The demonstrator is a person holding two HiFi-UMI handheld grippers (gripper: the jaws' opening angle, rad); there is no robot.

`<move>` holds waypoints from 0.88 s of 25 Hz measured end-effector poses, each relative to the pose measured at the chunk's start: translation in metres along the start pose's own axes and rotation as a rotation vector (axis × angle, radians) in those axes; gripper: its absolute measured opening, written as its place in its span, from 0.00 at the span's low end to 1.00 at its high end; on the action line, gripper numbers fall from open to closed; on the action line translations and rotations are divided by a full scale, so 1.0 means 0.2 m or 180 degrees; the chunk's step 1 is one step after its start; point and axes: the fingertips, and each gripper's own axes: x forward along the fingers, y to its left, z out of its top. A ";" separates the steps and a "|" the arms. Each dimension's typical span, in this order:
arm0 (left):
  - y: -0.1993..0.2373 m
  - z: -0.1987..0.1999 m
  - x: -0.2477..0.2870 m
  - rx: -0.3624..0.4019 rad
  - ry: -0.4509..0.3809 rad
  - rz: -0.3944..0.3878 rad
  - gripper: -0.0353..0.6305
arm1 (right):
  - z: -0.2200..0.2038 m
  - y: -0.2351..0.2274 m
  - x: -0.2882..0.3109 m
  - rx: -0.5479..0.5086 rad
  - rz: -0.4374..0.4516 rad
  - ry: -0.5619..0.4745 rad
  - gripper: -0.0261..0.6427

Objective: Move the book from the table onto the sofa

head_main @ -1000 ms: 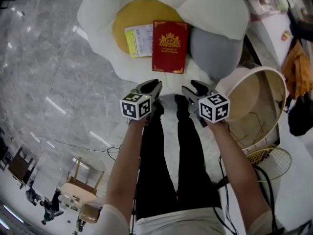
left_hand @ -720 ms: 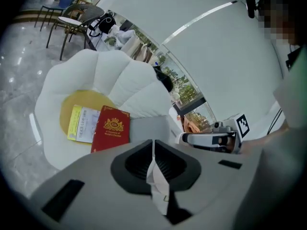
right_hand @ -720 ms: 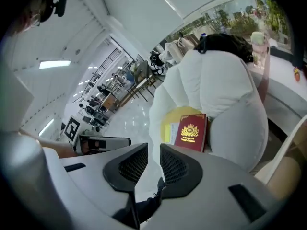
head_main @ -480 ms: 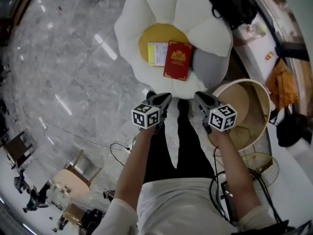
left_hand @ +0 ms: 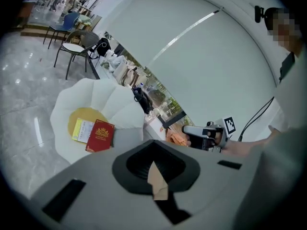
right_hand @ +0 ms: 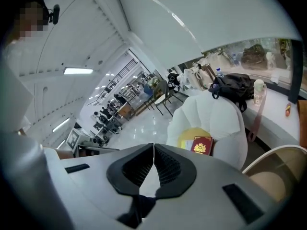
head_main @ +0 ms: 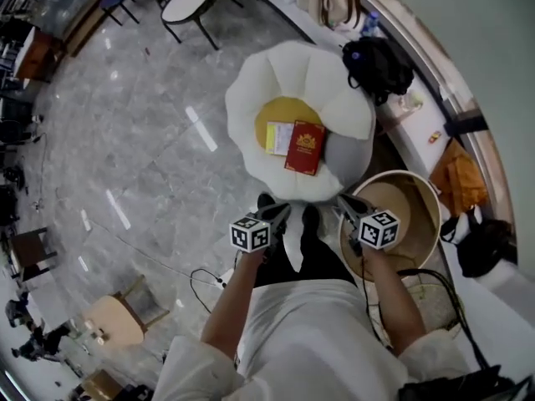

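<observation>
Holding a tool in each fist, the person stands with both arms out in front of a white shirt. The left hand-held gripper (head_main: 282, 210) is closed with nothing in it. The right hand-held gripper (head_main: 343, 201) has just been closing, and its jaws now meet, also empty. Just beside the right one stands a round tan worktop (head_main: 415, 197) with a pale rim. Past both tools, the red book (head_main: 305, 147) lies flat on the white flower-shaped sofa (head_main: 251, 98). It rests at the edge of the yellow centre (head_main: 280, 111), touching a pale booklet (head_main: 278, 138) on its left, with a grey cushion (head_main: 347, 150) on its right. Further off, a black bag (head_main: 378, 63) sits behind the sofa, and a round-seated chair (head_main: 188, 2) stands on the grey marble floor (head_main: 125, 140).
</observation>
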 end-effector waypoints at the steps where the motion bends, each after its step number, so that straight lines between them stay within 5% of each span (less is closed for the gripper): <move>1: -0.04 0.00 -0.04 0.0012 -0.0020 0.0010 0.06 | 0.00 0.01 -0.05 -0.0001 -0.0012 -0.0009 0.09; 9: -0.31 0.02 -0.25 0.0214 -0.0132 -0.0025 0.06 | -0.01 0.16 -0.26 -0.0171 0.0014 0.0063 0.09; 22: -0.38 -0.06 -0.66 0.0307 -0.0321 -0.0062 0.06 | -0.05 0.60 -0.31 -0.0298 0.0145 -0.0104 0.09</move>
